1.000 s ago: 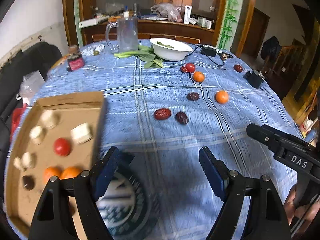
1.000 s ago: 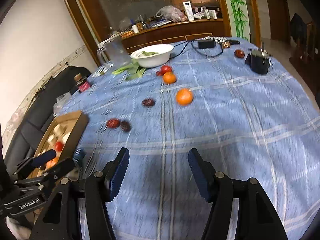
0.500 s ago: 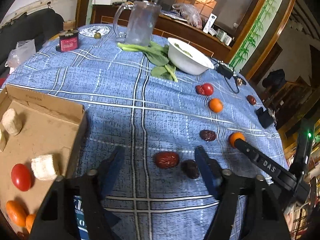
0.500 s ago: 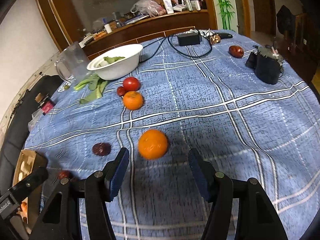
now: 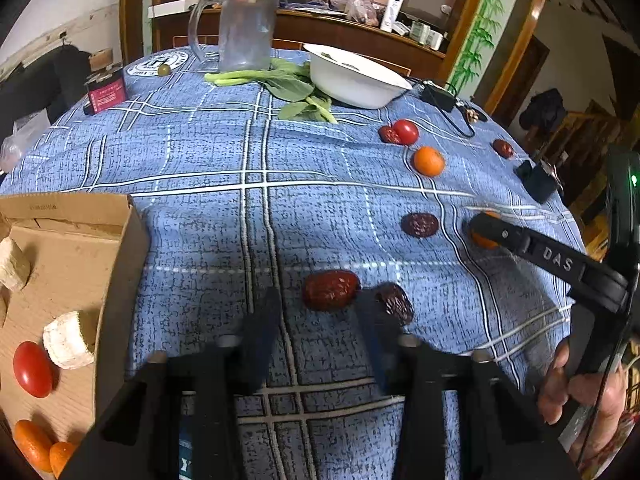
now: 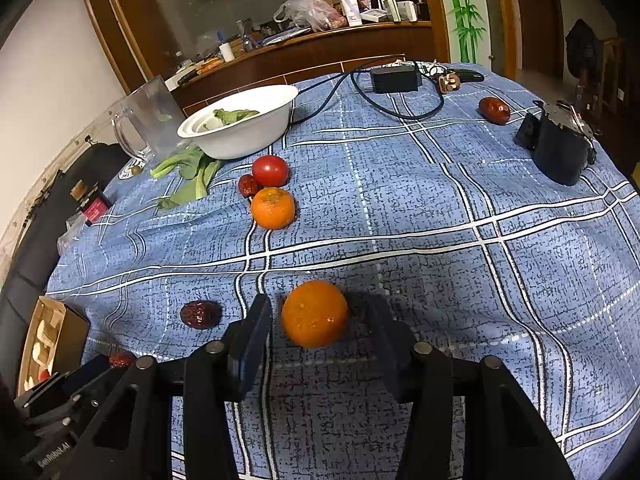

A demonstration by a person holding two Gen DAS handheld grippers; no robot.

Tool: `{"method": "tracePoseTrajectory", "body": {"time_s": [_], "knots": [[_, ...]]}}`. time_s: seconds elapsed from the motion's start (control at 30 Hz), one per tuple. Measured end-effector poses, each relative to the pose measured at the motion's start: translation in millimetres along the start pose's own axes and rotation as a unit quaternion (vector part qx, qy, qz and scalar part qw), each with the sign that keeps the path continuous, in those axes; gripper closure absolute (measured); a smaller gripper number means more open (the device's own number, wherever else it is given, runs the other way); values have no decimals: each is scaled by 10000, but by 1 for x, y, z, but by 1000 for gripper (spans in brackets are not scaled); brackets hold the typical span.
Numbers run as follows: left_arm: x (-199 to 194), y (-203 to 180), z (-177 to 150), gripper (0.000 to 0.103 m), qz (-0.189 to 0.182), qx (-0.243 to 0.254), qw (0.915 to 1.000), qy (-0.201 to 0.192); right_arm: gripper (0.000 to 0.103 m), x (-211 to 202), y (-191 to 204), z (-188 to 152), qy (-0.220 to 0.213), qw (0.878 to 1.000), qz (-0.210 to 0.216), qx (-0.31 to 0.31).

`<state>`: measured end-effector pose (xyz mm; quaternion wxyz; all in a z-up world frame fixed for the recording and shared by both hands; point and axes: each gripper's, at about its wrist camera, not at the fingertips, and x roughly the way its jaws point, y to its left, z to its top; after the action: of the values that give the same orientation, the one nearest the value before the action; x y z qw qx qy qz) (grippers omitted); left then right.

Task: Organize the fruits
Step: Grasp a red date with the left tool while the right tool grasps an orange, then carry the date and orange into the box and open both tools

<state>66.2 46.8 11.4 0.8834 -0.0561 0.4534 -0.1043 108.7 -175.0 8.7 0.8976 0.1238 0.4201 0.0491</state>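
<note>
The right gripper [image 6: 318,320] stands open around an orange [image 6: 315,313] on the tablecloth [image 6: 440,216]. The left gripper [image 5: 320,316] gapes open just before a red date [image 5: 330,289].

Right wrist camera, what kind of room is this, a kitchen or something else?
Probably a home dining room: a round table under a blue plaid tablecloth, a cluttered wooden sideboard behind it, and a white bowl of greens beside a clear pitcher.
</note>
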Motion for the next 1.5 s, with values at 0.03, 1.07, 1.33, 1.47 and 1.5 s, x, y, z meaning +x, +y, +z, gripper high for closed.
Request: {"method": "tracePoseTrajectory", "body": {"time_s": [0.03, 1.07, 1.33, 1.47, 1.5], "knots": [[0, 0, -1, 81, -54, 3, 10000, 24, 61, 0, 0, 0, 2, 10000, -3, -8], [-88, -19, -36, 73, -740, 272, 9939, -771, 69, -123, 16, -68, -500, 9980, 343, 173], [-177, 38, -85, 73, -495, -202, 9934, -1012, 68, -163, 66, -113, -477, 9939, 996, 83], [-206, 83, -114, 73, -207, -642, 9922, -1050, 68, -177, 97, -133, -426, 9912, 1247, -148], [-211, 95, -122, 73, -129, -756, 9917, -1033, 68, -180, 108, -138, -405, 9901, 1319, -251]]}}
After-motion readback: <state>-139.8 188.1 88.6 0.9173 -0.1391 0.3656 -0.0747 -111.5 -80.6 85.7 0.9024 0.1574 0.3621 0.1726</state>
